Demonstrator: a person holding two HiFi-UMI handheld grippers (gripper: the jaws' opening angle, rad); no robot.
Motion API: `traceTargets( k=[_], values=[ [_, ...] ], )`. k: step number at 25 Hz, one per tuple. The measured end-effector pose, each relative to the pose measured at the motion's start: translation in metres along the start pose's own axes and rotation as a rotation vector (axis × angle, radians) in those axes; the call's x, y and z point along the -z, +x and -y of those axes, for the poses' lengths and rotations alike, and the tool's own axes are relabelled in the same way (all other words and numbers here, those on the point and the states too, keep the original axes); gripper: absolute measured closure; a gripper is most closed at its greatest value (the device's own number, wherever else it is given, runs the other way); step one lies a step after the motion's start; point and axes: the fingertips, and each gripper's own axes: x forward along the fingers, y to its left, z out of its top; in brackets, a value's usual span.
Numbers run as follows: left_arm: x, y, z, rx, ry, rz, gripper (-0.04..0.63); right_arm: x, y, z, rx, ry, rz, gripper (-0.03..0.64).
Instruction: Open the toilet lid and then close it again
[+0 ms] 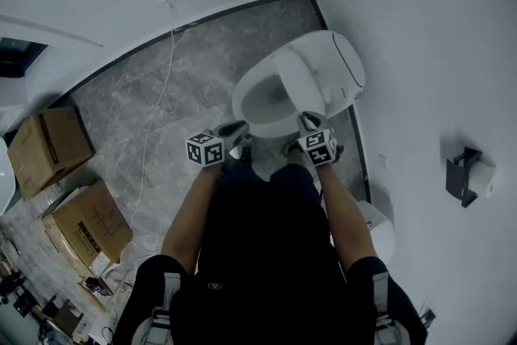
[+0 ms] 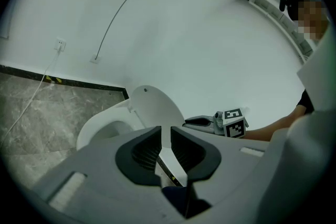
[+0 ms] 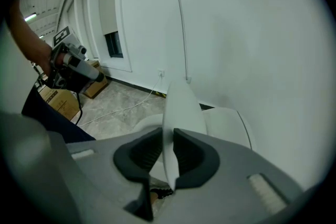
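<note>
A white toilet (image 1: 244, 93) stands against the wall with its bowl uncovered. Its lid (image 1: 297, 78) is half raised and tilted over the bowl. My right gripper (image 1: 308, 122) is shut on the lid's front edge. In the right gripper view the thin lid (image 3: 181, 105) runs edge-on between the right gripper's (image 3: 168, 134) pads. My left gripper (image 1: 241, 132) hovers at the bowl's near left rim, clear of the lid. Its jaws stand a narrow way apart, and the left gripper (image 2: 166, 131) holds nothing. From there the lid (image 2: 157, 107) and the right gripper (image 2: 190, 122) show beyond.
The toilet's back unit (image 1: 346, 65) sits against the wall. A paper holder (image 1: 467, 178) hangs on the right wall, with a white round thing (image 1: 378, 229) below it. Two cardboard boxes (image 1: 48, 145) (image 1: 87, 222) stand at the left. A white cable (image 1: 158, 105) crosses the floor.
</note>
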Motion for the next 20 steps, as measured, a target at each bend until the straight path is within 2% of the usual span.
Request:
traceTargets(
  k=[7, 12, 20],
  values=[
    [-0.002, 0.037, -0.001, 0.019, -0.04, 0.002, 0.548, -0.005, 0.009, -0.018, -0.068, -0.048, -0.015, 0.548],
    [-0.004, 0.064, 0.0, 0.032, -0.061, -0.01, 0.481, -0.002, 0.015, -0.03, -0.114, -0.071, -0.037, 0.541],
    [-0.006, 0.091, -0.008, 0.041, -0.097, -0.024, 0.476, 0.001, 0.025, -0.044, -0.17, -0.102, -0.048, 0.535]
  ],
)
